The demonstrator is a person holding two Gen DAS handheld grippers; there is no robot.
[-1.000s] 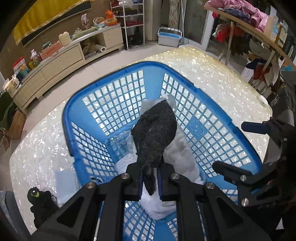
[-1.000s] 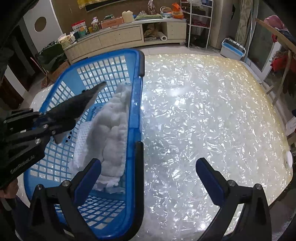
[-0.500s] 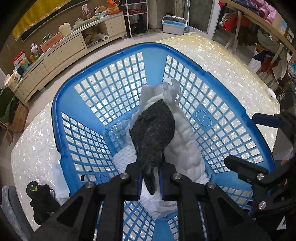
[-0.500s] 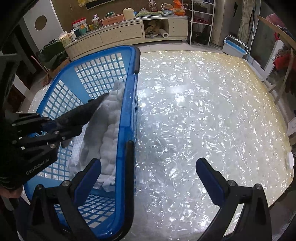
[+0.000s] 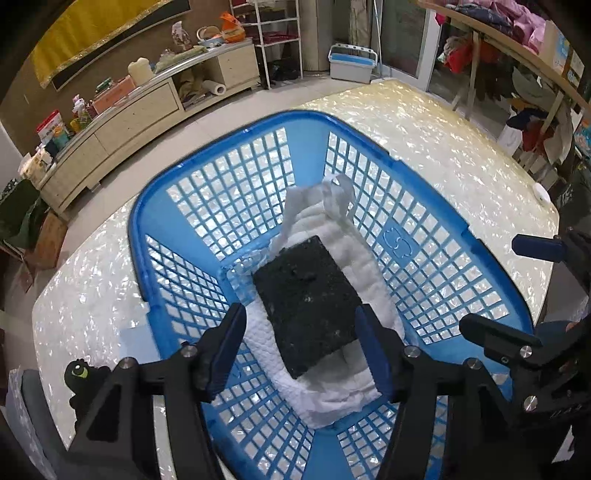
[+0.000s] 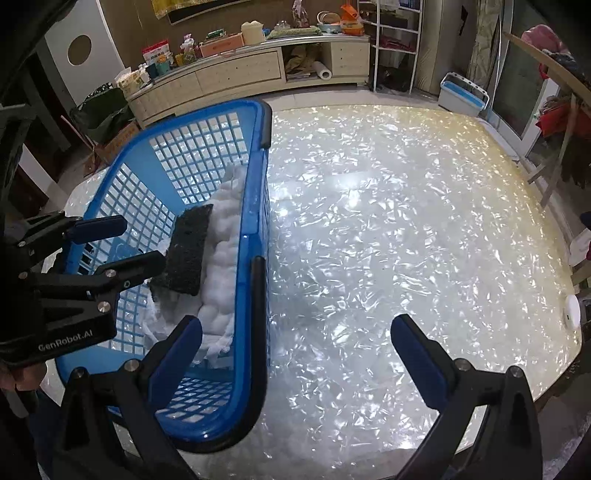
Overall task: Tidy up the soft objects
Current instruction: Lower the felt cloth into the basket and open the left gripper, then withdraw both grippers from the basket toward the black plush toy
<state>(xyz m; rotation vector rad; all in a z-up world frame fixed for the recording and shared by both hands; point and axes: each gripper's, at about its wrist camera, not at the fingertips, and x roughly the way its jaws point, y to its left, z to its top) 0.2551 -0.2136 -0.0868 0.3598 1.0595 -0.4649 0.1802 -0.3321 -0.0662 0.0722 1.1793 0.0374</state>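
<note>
Pad dropped, btwn open left gripper.

A shimmering counter with a pearly, crinkled finish catches glare from overhead light. Beyond it runs a pale tiled floor and a long, curved cream sideboard with drawers — its top crowded with boxes, jars and packets, a paper roll tucked in an open shelf. The wall behind is brown, with a yellow banner hung across it and a white door bearing a round window to one side. A white metal rack stands near a blue-and-grey bin. Along the right edge, a wooden rail sags with clothes — pink, red and dark.
</note>
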